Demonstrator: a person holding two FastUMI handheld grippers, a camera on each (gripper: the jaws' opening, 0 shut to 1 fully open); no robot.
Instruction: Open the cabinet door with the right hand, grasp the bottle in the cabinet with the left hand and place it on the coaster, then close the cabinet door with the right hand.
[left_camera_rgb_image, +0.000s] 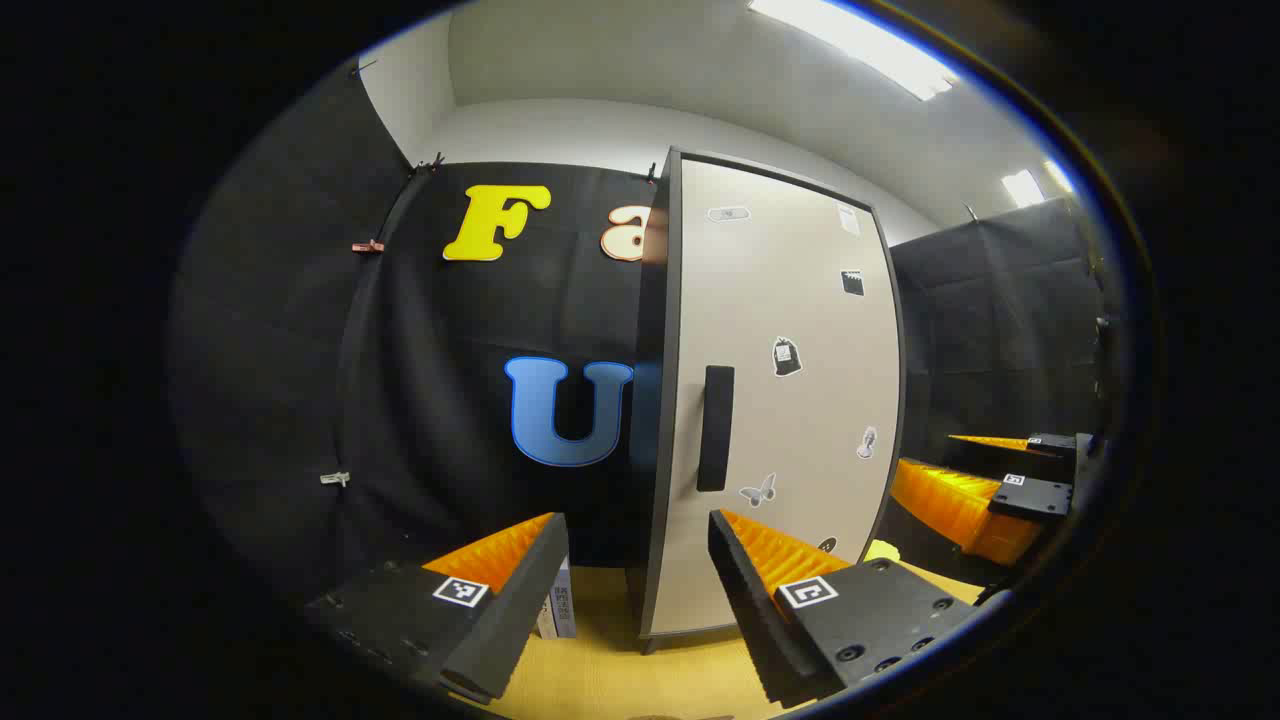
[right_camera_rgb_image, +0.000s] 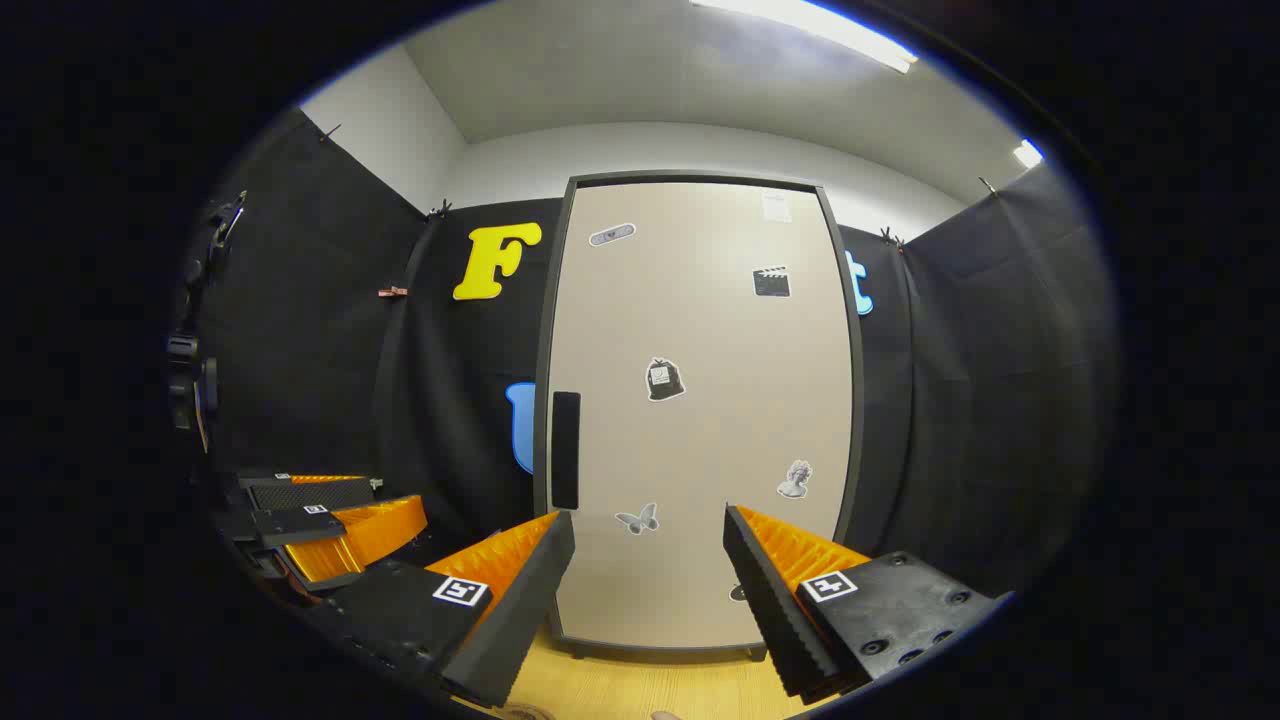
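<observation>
Cabinet door (right_camera_rgb_image: 700, 420), a tall beige panel in a dark frame, stands closed and upright on the wooden tabletop (right_camera_rgb_image: 640, 690), with a dark vertical handle (right_camera_rgb_image: 566, 450) set near its left edge; small stickers are scattered over the panel, among them a butterfly (right_camera_rgb_image: 637, 519) low down and a clapperboard (right_camera_rgb_image: 771, 282) near the top. The bottle and the coaster cannot be made out with the door shut. In the right gripper view the right gripper (right_camera_rgb_image: 648, 560) faces the door squarely, its two fingers spread wide apart with nothing between them, the handle lying just above its left-hand fingertip and apart from it. Farther off at the left edge of that view the left gripper (right_camera_rgb_image: 320, 520) appears, jaws likewise parted and empty. In the left gripper view the cabinet (left_camera_rgb_image: 770, 400) is seen obliquely, its dark side panel (left_camera_rgb_image: 655, 400) turned toward the camera and the handle (left_camera_rgb_image: 715, 428) on the near edge of the door; the left gripper (left_camera_rgb_image: 638, 565) is held in front of that corner, fingers wide open, holding nothing. A small pale box (left_camera_rgb_image: 557, 610) sits on the table just behind its left-hand finger. At the right edge of this view the right gripper (left_camera_rgb_image: 985, 490) shows beside the cabinet, open. Black cloth (right_camera_rgb_image: 980, 400) lines the booth behind the cabinet under a white ceiling with strip lights (right_camera_rgb_image: 800, 20)
</observation>
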